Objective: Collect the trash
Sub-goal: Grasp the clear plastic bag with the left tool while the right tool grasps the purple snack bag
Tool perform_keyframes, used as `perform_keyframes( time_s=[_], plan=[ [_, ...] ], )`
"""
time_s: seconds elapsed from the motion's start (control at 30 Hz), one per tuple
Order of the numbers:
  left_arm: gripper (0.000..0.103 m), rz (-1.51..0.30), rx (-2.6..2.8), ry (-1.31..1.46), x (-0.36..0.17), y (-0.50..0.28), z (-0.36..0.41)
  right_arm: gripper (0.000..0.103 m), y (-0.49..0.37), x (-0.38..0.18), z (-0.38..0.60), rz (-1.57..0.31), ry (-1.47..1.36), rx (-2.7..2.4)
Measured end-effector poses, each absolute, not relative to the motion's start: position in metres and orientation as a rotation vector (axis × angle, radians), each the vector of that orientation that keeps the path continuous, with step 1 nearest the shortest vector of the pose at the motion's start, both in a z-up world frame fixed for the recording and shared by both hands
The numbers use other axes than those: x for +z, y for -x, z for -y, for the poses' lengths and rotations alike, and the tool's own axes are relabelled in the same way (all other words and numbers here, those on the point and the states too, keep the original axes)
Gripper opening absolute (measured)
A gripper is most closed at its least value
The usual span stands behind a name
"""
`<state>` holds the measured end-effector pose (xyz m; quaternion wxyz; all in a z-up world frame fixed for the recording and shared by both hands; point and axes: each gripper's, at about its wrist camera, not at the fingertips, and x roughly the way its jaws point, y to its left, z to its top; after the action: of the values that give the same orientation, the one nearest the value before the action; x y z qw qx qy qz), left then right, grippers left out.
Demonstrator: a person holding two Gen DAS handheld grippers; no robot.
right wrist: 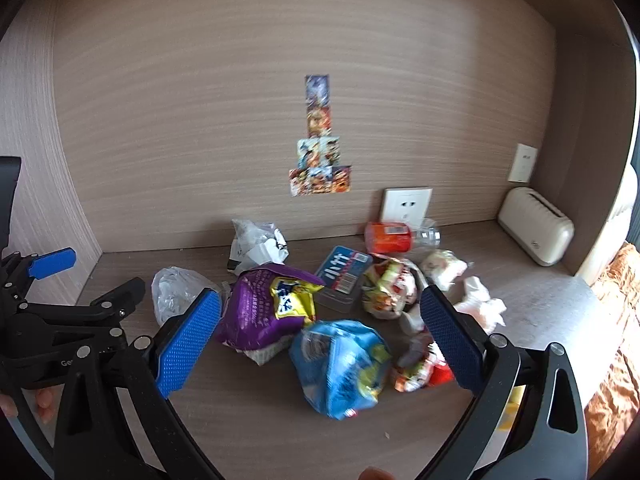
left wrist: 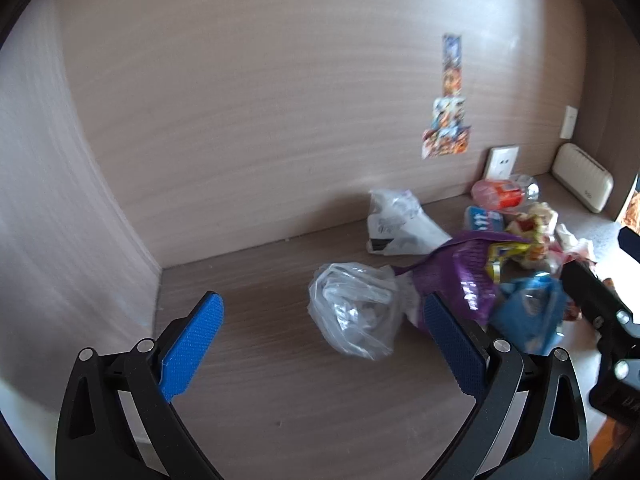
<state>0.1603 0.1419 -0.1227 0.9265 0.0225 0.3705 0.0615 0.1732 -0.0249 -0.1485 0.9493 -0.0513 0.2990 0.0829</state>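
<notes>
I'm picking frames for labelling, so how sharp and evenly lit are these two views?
Left wrist view: soft motion blur on the clear plastic bag and purple snack bag, bright glare at the right edge, fisheye bending of the wood wall. Right wrist view: somewhat sharper, though the blue snack bag smears; daylight enters from the right, dark vignette in the corners.

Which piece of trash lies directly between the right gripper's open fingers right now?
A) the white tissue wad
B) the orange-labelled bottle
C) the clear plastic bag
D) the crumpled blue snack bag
D: in the right wrist view the crumpled blue snack bag sits centred ahead of the right gripper, between its spread blue pads, while the clear plastic bag lies off to the left.
</notes>
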Motion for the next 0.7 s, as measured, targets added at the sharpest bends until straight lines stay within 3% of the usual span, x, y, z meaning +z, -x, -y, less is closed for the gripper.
perform_keyframes(
  time_s=[0.2, 0.3, 0.4, 0.43, 0.47, 0.53, 0.57, 0.7],
  plan=[
    [0.098, -0.796, 0.116, -0.025, -0.163, -0.203, -0.161, 0.1, -0.223, -0.187, 0.001, -0.67, 0.133, 0.17],
    [0.092, -0.851, 0.04, 0.036, -0.184, -0.221, -0.171, 0.1, -0.239, -0.202, -0.003, -0.715, 0.125, 0.187],
    [0.064, -0.889, -0.041, 0.032, -0.199, -0.229, -0.167, 0.099, -0.245, -0.212, -0.01, -0.737, 0.143, 0.201],
    [0.057, -0.895, -0.048, 0.019, -0.202, -0.23, -0.165, 0.095, -0.248, -0.216, -0.012, -0.756, 0.146, 0.217],
    [0.053, -0.899, -0.051, 0.003, -0.205, -0.231, -0.162, 0.081, -0.25, -0.219, -0.014, -0.775, 0.152, 0.224],
    [0.046, -0.894, -0.061, -0.021, -0.207, -0.232, -0.156, 0.069, -0.25, -0.225, -0.022, -0.8, 0.205, 0.228],
    [0.043, -0.891, -0.065, -0.036, -0.207, -0.231, -0.153, 0.057, -0.249, -0.224, -0.025, -0.804, 0.218, 0.25],
    [0.033, -0.866, -0.086, -0.051, -0.196, -0.229, -0.15, 0.047, -0.242, -0.209, -0.027, -0.776, 0.2, 0.276]
  ],
)
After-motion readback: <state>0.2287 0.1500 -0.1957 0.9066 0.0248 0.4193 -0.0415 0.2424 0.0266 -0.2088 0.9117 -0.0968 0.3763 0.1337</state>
